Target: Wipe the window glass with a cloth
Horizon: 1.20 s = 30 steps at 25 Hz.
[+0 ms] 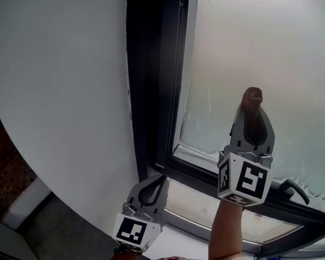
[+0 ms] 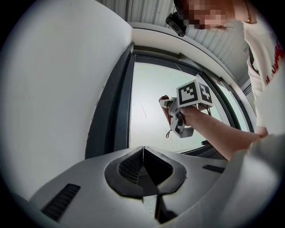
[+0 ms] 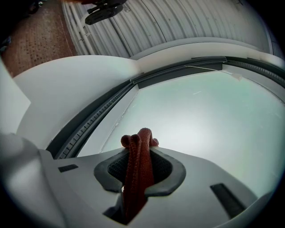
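Right gripper view: my right gripper (image 3: 139, 153) has its jaws pinched tight on a bunched red cloth (image 3: 137, 178), which runs lengthwise between them, its folded end poking past the tips. Straight ahead of that end is the frosted window glass (image 3: 200, 120); I cannot tell whether they touch. My left gripper (image 1: 149, 193), jaws together and empty, hangs below the glass, farther from it.

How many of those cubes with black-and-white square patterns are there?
2. One cube sits on the left gripper, low beside the wall; the other cube is on the right gripper, held up at the window glass. No more seem hidden.
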Each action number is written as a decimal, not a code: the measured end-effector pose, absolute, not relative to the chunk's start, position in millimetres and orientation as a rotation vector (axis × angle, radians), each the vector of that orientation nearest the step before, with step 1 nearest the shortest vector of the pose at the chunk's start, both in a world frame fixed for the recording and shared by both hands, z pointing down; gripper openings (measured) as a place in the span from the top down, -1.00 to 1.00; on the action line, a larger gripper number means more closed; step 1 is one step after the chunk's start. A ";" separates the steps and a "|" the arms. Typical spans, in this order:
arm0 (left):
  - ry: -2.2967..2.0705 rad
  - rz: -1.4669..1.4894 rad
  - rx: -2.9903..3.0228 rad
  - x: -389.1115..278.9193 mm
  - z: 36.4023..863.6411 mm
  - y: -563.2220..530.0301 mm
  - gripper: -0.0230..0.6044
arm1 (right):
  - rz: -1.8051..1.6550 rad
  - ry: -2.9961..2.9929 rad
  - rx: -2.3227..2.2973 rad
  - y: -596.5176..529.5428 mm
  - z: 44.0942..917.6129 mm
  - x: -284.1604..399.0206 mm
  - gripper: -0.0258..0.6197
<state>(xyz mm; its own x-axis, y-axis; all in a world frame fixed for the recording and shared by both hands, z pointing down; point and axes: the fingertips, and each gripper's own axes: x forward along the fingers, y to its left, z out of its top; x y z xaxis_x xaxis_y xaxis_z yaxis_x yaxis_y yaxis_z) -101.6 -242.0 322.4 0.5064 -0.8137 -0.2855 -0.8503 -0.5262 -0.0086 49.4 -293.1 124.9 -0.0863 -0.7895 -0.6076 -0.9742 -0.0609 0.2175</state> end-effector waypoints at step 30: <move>1.422 0.340 -2.598 -123.4 326.6 -245.3 0.86 | 0.794 2.068 -1.728 -334.5 120.7 -47.0 0.65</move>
<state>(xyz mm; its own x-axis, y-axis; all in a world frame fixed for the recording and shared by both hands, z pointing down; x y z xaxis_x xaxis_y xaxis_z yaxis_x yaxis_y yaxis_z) -123.4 -245.3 326.6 0.5221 -0.8077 -0.2739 -0.8443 -0.5350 -0.0316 -47.0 -334.5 120.7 -0.2091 -0.7886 -0.5783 -0.9729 0.1082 0.2042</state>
